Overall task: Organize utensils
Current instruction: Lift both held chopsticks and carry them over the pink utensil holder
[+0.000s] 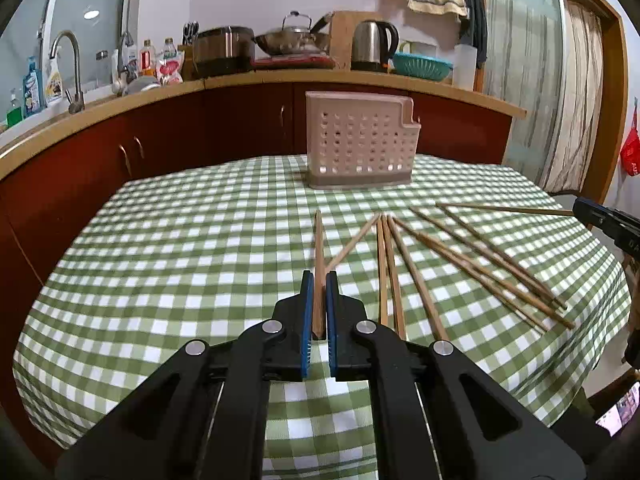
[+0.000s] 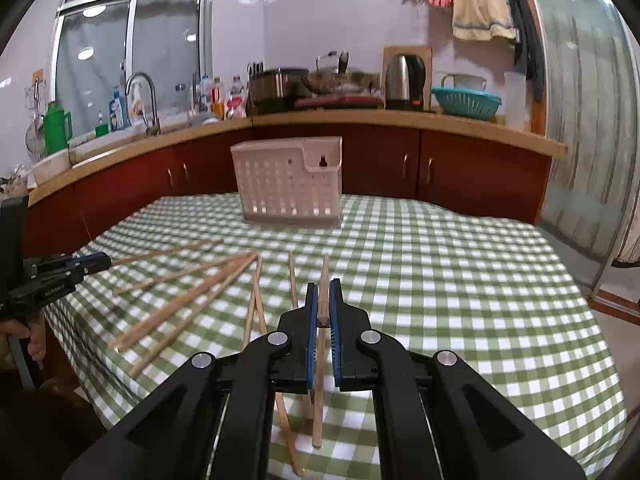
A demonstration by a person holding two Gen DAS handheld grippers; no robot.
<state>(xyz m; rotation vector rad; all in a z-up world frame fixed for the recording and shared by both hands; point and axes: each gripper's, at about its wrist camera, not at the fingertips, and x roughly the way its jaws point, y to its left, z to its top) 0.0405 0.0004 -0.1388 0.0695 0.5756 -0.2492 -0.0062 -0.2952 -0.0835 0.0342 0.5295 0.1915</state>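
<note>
Several wooden chopsticks lie fanned out on the green checked tablecloth; they also show in the right wrist view. A beige perforated utensil holder stands upright at the table's far side, also seen in the right wrist view. My left gripper is shut on one chopstick that points toward the holder. My right gripper is shut on another chopstick, held above the cloth. The right gripper shows at the far right of the left wrist view, the left gripper at the left of the right wrist view.
A kitchen counter with red cabinets runs behind the table, carrying a sink tap, bottles, pots, a kettle and a teal basket. Towels hang on the wall. A curtain hangs at the right.
</note>
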